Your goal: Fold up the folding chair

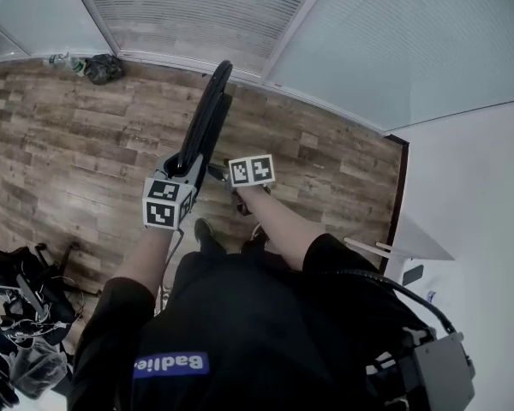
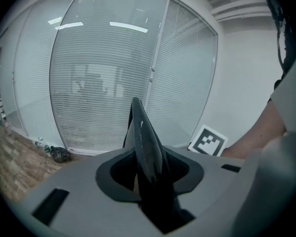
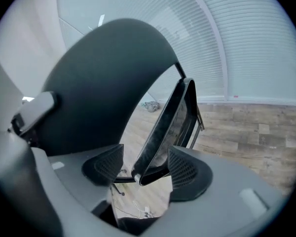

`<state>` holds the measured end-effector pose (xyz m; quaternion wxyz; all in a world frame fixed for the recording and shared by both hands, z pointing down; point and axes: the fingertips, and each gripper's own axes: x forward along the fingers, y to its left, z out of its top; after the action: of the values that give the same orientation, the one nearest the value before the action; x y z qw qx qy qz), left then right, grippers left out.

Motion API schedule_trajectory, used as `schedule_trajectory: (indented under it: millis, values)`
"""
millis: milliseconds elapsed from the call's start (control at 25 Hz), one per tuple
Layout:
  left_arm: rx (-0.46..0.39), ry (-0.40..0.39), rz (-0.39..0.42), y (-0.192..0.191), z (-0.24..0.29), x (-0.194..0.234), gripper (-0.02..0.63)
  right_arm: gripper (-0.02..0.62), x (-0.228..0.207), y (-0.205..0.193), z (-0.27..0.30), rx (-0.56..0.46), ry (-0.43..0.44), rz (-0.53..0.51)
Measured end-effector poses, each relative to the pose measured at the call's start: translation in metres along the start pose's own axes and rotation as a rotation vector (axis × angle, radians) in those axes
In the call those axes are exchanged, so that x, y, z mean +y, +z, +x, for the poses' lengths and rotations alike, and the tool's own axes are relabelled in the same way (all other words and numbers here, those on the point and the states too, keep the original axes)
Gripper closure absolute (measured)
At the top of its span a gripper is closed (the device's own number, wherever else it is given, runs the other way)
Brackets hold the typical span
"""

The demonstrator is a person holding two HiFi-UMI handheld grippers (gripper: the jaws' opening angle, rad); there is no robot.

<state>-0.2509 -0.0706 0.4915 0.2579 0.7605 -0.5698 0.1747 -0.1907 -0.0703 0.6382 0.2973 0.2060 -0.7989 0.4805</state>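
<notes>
While the left gripper (image 2: 150, 176) pinches the thin black edge of the folding chair (image 2: 140, 132), the right gripper (image 3: 140, 171) stands spread. A lower rim of the chair lies between its pads, close to the right pad and clear of the left one. Seen edge-on and nearly flat, the chair reaches from the grippers toward the far glass wall (image 1: 197, 7); whether it rests on the floor I cannot tell. It looks stiff and fairly heavy, with smooth hard panels that could slip in a pinch, so I judge the rims and frame tubes the best holds, well apart along its length. Wooden floor (image 1: 68, 135) lies open to the left and far side. A white wall (image 1: 480, 195) closes the right, a bag (image 1: 103, 68) sits by the far glass, and cables and gear (image 1: 26, 302) crowd the near left
</notes>
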Motion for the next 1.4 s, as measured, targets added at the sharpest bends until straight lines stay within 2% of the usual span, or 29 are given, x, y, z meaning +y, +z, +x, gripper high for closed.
schedule_trajectory:
  millis: [400, 520, 600, 840, 960, 1080, 1400]
  values:
    - [0.058, 0.095, 0.037, 0.002, -0.005, 0.025, 0.490, 0.334, 0.001, 0.002, -0.123, -0.183, 0.001, -0.104]
    - [0.096, 0.139, 0.085, -0.005, -0.009, 0.030, 0.508, 0.360, 0.003, -0.006, -0.161, -0.256, 0.021, -0.107]
    - [0.105, 0.140, 0.087, -0.005, -0.009, 0.028, 0.512, 0.390, 0.003, -0.006, -0.191, -0.320, 0.026, -0.117]
    - [0.123, 0.170, 0.112, -0.004, -0.008, 0.030, 0.518, 0.529, 0.005, 0.004, -0.277, -0.504, -0.020, -0.173]
    - [0.143, 0.187, 0.126, -0.007, -0.008, 0.031, 0.518, 0.568, 0.013, 0.007, -0.312, -0.582, -0.018, -0.215]
    - [0.157, 0.204, 0.148, -0.008, -0.008, 0.030, 0.520, 0.592, 0.023, 0.010, -0.343, -0.655, -0.006, -0.262]
    - [0.177, 0.236, 0.184, -0.008, -0.008, 0.034, 0.520, 0.592, 0.057, 0.018, -0.388, -0.768, 0.022, -0.462]
